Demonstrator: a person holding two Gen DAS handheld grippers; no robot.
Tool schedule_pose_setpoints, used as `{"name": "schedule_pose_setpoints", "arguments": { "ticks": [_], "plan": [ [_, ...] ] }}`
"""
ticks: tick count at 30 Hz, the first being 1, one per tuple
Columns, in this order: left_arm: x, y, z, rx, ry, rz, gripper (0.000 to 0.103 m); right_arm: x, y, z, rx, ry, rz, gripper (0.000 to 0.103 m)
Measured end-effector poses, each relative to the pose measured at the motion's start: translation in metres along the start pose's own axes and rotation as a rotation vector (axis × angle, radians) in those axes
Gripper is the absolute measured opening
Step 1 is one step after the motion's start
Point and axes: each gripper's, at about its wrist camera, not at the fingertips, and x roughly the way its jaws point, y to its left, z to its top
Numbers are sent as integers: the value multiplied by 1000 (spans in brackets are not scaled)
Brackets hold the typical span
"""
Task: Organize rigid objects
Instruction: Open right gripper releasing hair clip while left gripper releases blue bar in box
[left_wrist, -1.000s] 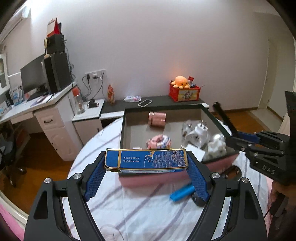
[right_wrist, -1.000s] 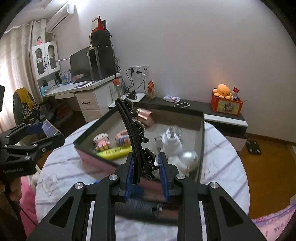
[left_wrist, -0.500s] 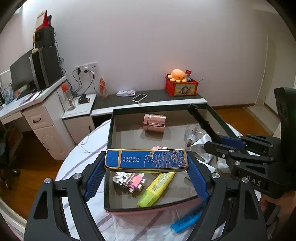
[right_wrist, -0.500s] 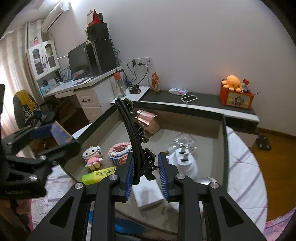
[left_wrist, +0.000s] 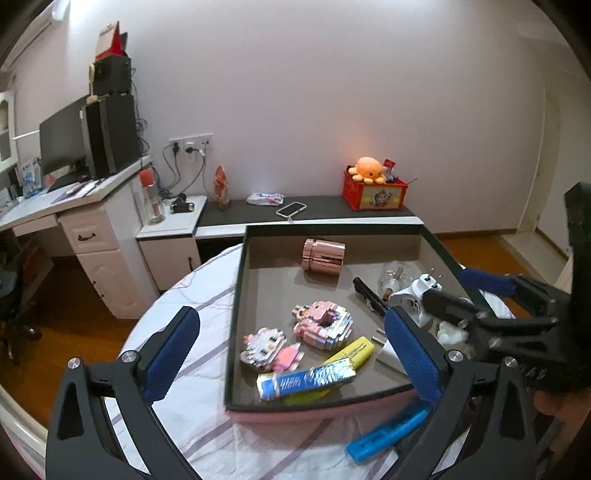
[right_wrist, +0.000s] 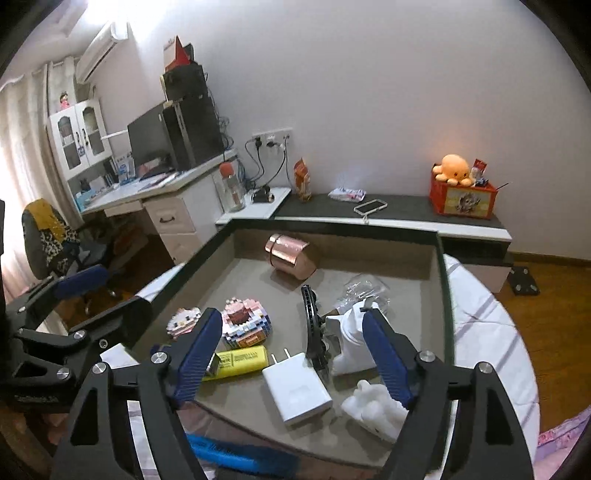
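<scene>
While both grippers' jaws had just been opening, the left gripper (left_wrist: 291, 354) stood wide and empty, the blue box (left_wrist: 306, 378) blurred in the tray (left_wrist: 236, 295); right gripper (right_wrist: 291, 354) gaped, black clip (right_wrist: 314, 332) half-hidden.

My table (left_wrist: 192, 369) carries the tray (left_wrist: 236, 295), with a desk (left_wrist: 55, 206) beyond it to the left and a low shelf (left_wrist: 325, 210) behind it. In the tray the can (left_wrist: 323, 257) lies at the back. The two block toys (left_wrist: 321, 323) sit mid-left, the flat box (left_wrist: 306, 378) and marker (left_wrist: 351, 350) before them near the front wall. The hair clip (right_wrist: 312, 332) lies just right of centre, the charger (right_wrist: 297, 387) before it, the adapter (right_wrist: 351, 339) to its right. In front of the tray, on the table, lies a pen (left_wrist: 388, 432). My left gripper (left_wrist: 291, 358) is over the tray's front left, my right gripper (right_wrist: 291, 362) over its front right.
</scene>
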Motion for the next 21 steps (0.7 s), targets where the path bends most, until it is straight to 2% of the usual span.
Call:
{"name": "schedule_pose_setpoints", "arguments": {
  "ticks": [8,10,13,17,21],
  "plan": [
    [-53,9,-14,-32,-51,23,103,-57,9,-5,6,-86,-49,89],
    [-66,11,-18,-34,-64,39,103,-73,13,-11,-3,-107,-65,103],
    [-90,11,-28,-27,-96,69,103,-91,15,-18,-5,-129,-82,103],
    [-117,9,-37,-29,-124,63,103,-115,16,-27,10,-151,-103,103],
    [-144,5,-45,15,-152,94,103,-138,25,-36,-4,-187,-134,103]
  ]
}}
